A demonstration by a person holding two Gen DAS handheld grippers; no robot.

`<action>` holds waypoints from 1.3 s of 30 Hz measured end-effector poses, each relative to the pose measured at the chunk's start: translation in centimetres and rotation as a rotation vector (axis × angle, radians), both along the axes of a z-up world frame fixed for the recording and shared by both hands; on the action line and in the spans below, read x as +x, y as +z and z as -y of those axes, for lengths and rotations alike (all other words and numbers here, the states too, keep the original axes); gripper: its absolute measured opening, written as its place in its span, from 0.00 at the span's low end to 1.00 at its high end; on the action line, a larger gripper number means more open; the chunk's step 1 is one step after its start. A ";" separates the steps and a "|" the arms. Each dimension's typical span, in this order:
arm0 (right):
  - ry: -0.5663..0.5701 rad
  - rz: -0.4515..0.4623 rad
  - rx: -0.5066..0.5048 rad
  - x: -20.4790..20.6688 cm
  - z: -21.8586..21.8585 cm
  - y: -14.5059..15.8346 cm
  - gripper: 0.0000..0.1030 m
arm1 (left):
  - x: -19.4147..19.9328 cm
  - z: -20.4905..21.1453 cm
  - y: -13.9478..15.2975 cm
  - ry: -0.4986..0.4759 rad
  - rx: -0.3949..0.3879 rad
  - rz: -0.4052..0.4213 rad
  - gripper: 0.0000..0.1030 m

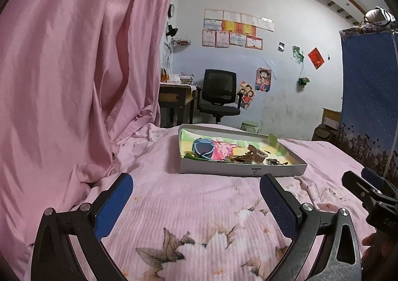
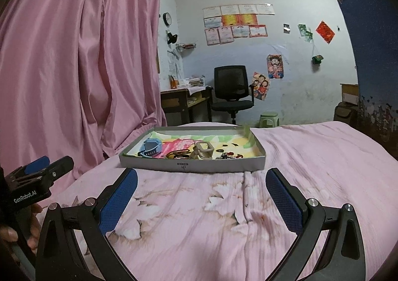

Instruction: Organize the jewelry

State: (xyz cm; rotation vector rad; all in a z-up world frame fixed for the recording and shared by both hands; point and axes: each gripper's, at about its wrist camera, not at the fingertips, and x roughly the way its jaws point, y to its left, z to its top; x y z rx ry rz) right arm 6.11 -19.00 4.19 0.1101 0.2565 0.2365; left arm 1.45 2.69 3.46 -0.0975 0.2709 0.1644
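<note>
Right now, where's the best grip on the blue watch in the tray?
Take the blue watch by its strap loop, coming down from above: it sits at the left end of the tray, whose walls likely block a side approach. Both grippers are open and short of it.

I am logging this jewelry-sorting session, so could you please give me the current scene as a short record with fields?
surface: bed with pink floral sheet
container: shallow grey box lying open on the bed
box contents: blue watch at its left end, beige bracelet near the middle, small dark pieces to the right
left claw: open, empty, short of the box
right claw: open, empty, short of the box
backdrop: pink curtain on the left, black office chair by the far wall
</note>
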 end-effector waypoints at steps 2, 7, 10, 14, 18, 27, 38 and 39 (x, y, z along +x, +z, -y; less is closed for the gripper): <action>-0.013 0.005 -0.002 -0.5 0.2 -0.3 0.99 | -0.3 -0.1 -0.6 0.009 0.000 -0.001 0.99; -0.025 -0.012 -0.011 -0.4 0.1 -0.8 0.99 | -0.4 0.2 -1.5 0.023 0.014 -0.007 1.00; -0.026 -0.036 -0.024 0.1 -0.1 -1.3 0.99 | -0.5 0.2 -1.9 0.033 0.020 -0.007 1.00; -0.028 -0.070 -0.035 0.6 -0.4 -1.8 0.99 | -0.2 -0.4 -2.1 0.049 -0.001 -0.020 0.99; -0.028 -0.071 -0.039 0.7 -0.4 -1.8 0.99 | -0.1 -1.1 -2.2 0.056 -0.036 -0.025 0.99; -0.027 -0.071 -0.039 0.5 -0.5 -1.8 0.99 | -0.1 -1.5 -2.3 0.069 -0.037 -0.025 0.99; -0.028 -0.071 -0.040 0.5 -0.5 -1.8 0.99 | -0.2 -0.9 -2.2 0.062 -0.014 -0.023 1.00; -0.027 -0.072 -0.040 0.5 -0.5 -1.8 0.99 | -0.2 -0.9 -2.3 0.062 -0.015 -0.025 1.00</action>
